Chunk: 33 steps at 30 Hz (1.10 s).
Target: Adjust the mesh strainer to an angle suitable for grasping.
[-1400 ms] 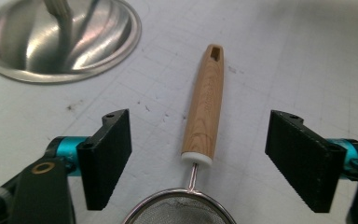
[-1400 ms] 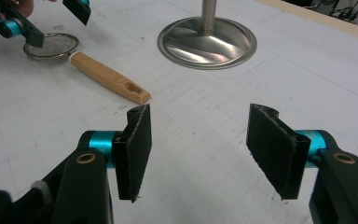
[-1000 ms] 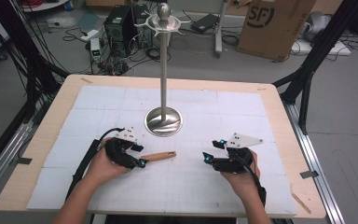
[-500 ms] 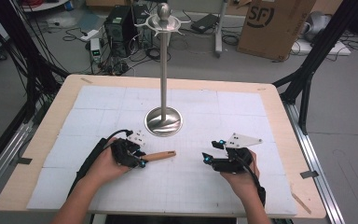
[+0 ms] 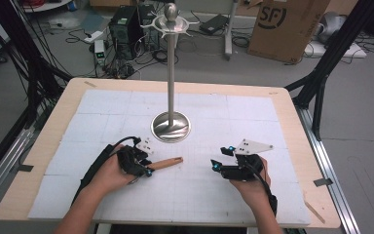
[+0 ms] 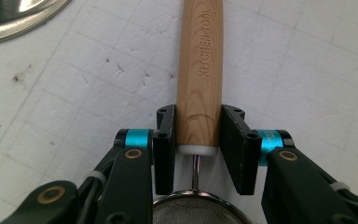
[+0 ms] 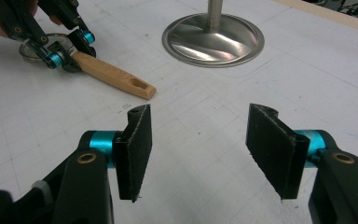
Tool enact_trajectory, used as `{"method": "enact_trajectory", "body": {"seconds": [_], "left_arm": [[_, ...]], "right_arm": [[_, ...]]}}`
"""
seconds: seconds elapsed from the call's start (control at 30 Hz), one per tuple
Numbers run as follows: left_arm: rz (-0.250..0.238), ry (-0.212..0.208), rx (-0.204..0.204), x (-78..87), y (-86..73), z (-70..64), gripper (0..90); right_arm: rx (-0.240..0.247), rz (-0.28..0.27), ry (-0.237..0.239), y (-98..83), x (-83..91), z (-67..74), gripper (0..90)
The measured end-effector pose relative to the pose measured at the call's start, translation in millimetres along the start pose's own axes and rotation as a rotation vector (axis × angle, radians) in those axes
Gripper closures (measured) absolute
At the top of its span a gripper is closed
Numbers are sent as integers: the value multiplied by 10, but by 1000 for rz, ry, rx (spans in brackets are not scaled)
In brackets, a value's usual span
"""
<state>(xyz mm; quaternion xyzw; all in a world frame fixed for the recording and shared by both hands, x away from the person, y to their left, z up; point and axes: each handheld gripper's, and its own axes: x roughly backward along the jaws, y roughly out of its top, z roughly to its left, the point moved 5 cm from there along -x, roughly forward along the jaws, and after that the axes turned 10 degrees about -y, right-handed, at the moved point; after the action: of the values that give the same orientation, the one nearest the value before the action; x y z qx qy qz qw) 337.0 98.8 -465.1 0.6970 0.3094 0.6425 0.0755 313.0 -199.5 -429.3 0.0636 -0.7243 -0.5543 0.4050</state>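
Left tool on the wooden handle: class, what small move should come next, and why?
Probably a gentle lift. The left tool has its jaws shut around the wooden handle near the strainer mesh, and it lies flat on the table. The hook stand is nearby, and the right tool waits open.

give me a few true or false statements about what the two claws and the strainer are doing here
1. The left claw is shut on the strainer's wooden handle. True.
2. The right claw holds the handle's far end. False: it is open and empty, apart from the handle.
3. The metal stand lies tipped over on the table. False: it stands upright on its round base.
4. The handle's free end has a hanging hole. True.
5. The strainer hangs from a hook at the top of the stand. False: it is down at the white mat, in the left claw.
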Motion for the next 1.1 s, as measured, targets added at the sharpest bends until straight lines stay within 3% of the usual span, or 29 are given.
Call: {"method": "enact_trajectory", "body": {"seconds": [0.1, 0.23, 0.33, 0.43, 0.57, 0.73, 0.93, 1.1], "left_arm": [[44, 11, -9, -19, 49, -2, 676], [70, -5, 5, -32, 86, 13, 679], [107, 2, -11, -44, 128, 9, 671], [111, 25, -14, -75, 173, 23, 572], [108, -4, 10, -74, 172, 47, 589], [113, -3, -10, -74, 178, 19, 682], [104, 15, -26, -71, 170, -5, 686], [67, 0, -20, -45, 139, -6, 687]], "right_arm": [[2, -2, -1, 1, -7, 0, 401], [1, 1, 0, 0, -6, 8, 402], [1, 1, 0, 0, -8, 7, 402], [-2, 2, 1, -1, -5, 4, 402], [-4, 2, 1, -3, -3, -1, 402], [2, 2, 2, -4, -9, 5, 403], [2, 5, 2, -7, -10, 8, 405], [-1, 6, 3, -12, -14, 6, 405]]}}
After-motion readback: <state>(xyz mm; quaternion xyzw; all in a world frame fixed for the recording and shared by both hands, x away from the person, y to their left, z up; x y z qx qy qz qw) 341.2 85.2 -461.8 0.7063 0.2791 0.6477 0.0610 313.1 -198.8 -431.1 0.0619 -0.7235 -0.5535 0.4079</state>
